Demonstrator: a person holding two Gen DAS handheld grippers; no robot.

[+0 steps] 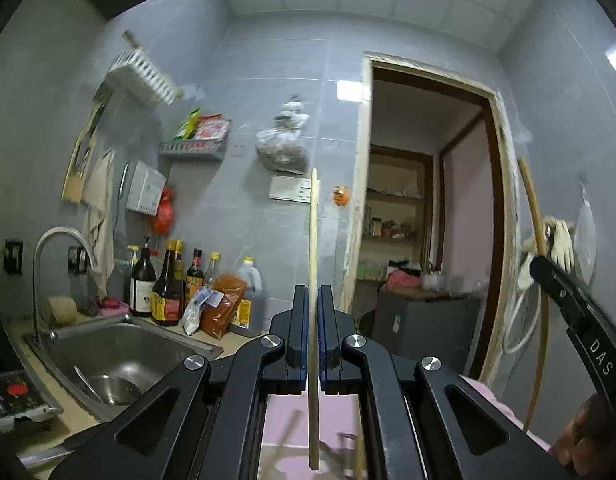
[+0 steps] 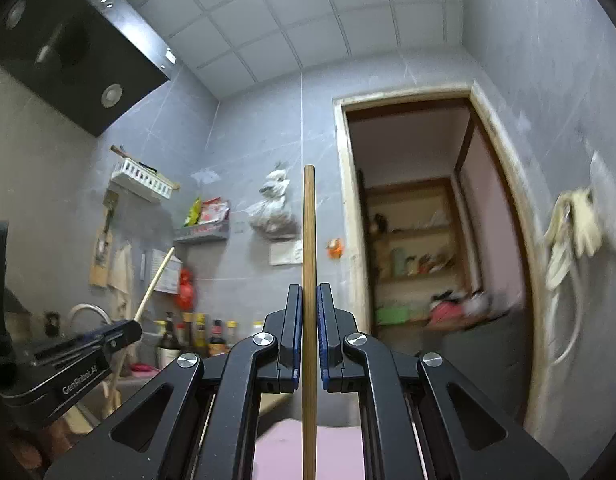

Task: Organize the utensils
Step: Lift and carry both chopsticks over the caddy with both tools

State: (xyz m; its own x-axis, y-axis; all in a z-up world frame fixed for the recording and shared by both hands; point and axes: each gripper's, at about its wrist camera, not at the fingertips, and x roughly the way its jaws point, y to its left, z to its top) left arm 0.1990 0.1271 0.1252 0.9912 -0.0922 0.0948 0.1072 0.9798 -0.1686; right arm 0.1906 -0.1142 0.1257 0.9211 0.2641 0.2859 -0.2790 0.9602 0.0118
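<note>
My left gripper is shut on a pale wooden chopstick that stands upright between its jaws. My right gripper is shut on a darker brown chopstick, also upright. The right gripper shows at the right of the left wrist view with its brown chopstick. The left gripper shows at the left of the right wrist view with its pale chopstick. Both are held high above a pink surface with blurred utensils below.
A steel sink with a tap lies at lower left, with sauce bottles behind it on the counter. Wall racks hang above. An open doorway is at the right. A range hood hangs upper left.
</note>
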